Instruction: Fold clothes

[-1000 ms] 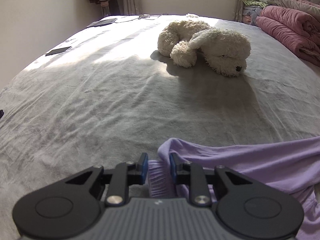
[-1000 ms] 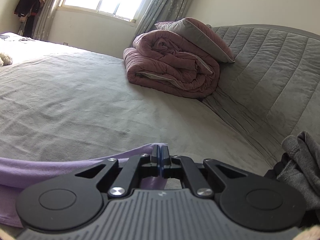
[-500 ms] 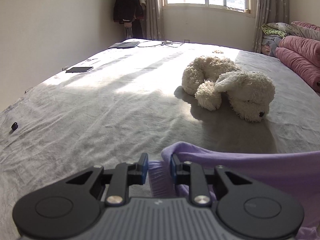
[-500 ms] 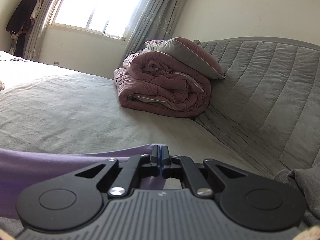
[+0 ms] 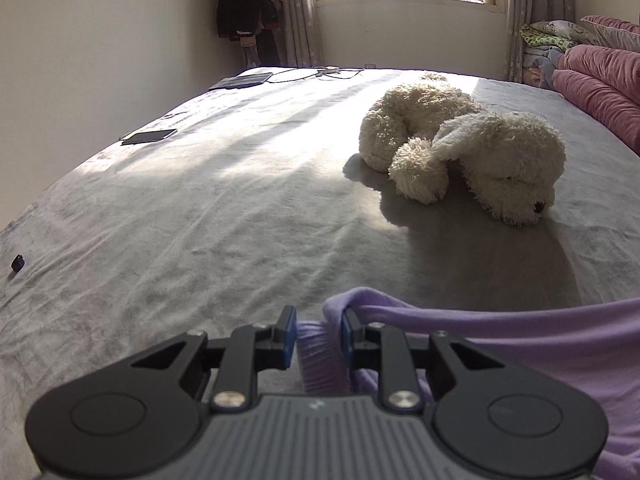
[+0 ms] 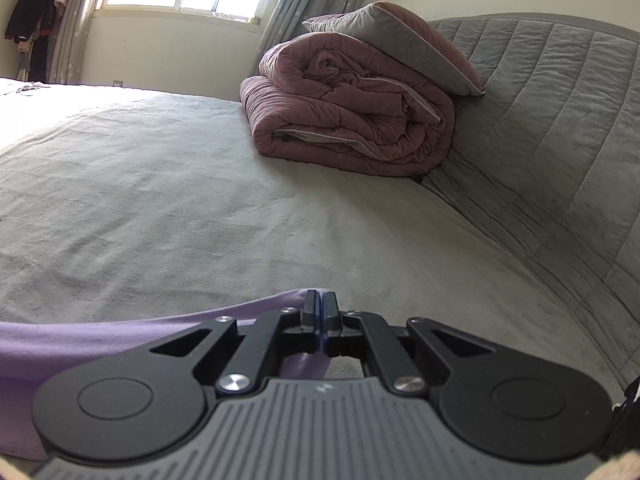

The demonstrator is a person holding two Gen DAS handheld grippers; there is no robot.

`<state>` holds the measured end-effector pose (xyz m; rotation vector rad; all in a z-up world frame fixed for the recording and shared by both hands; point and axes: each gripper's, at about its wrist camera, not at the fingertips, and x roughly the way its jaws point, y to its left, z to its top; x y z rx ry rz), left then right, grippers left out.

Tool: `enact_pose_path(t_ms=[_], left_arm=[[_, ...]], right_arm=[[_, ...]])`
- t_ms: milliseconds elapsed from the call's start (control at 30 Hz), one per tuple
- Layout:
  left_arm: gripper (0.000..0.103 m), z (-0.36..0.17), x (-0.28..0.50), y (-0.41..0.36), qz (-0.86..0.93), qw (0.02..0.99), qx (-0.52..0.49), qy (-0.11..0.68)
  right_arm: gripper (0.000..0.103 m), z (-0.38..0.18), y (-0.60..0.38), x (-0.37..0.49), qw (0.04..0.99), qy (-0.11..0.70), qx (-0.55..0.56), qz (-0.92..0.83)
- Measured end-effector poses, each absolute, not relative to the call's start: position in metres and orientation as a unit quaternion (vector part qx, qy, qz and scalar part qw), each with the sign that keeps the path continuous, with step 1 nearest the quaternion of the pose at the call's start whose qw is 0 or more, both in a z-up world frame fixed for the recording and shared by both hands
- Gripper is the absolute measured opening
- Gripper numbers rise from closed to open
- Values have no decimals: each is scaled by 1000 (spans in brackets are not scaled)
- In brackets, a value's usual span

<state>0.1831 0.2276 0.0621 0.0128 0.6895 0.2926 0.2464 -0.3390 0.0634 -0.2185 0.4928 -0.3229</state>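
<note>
A lilac garment (image 5: 520,332) hangs stretched between both grippers over a grey bed. My left gripper (image 5: 319,328) is shut on a ribbed bunch of its edge, and the cloth runs off to the right of the left wrist view. In the right wrist view the same lilac garment (image 6: 100,340) comes in from the left, and my right gripper (image 6: 320,308) is shut on its corner with the jaws pressed together. The part of the garment below both grippers is hidden by their bodies.
A cream plush dog (image 5: 460,144) lies on the bed (image 5: 200,220) ahead of the left gripper. A phone (image 5: 149,136), a tablet (image 5: 244,80) and cables lie far left. A rolled maroon quilt (image 6: 344,112) with a pillow rests against the grey quilted headboard (image 6: 540,120).
Both grippers have lifted and tilted up with the garment, so more of the window and walls shows. The grey clothes at the lower right of the right wrist view have dropped out of sight.
</note>
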Motion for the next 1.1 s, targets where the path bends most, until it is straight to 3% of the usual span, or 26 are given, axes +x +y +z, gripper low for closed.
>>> enact_pose_path(t_ms=[267,400,467,600,800,1000,1100], left_arm=[[23,49,186,216,150,926,48,343],[25,44,187,225,150,922,26,356],[26,46,186,231,154,921,10,356],[27,51,184,236,167,921,-18,352],[30,56,182,240,180,919,-33,349],[45,53,182,247,188,913,-47,360],[48,52,182,249,187,912,-48,362]], right_arm=[[0,50,-335,275,941,280,-133,-139],[3,24,-345,284,924,335,-136,-126],[16,32,-362,277,937,314,-80,-128],[18,44,-395,266,947,285,44,-138],[18,34,-404,247,939,305,116,-108],[18,21,-412,221,934,312,154,-81],[31,23,-413,222,928,306,203,-57]])
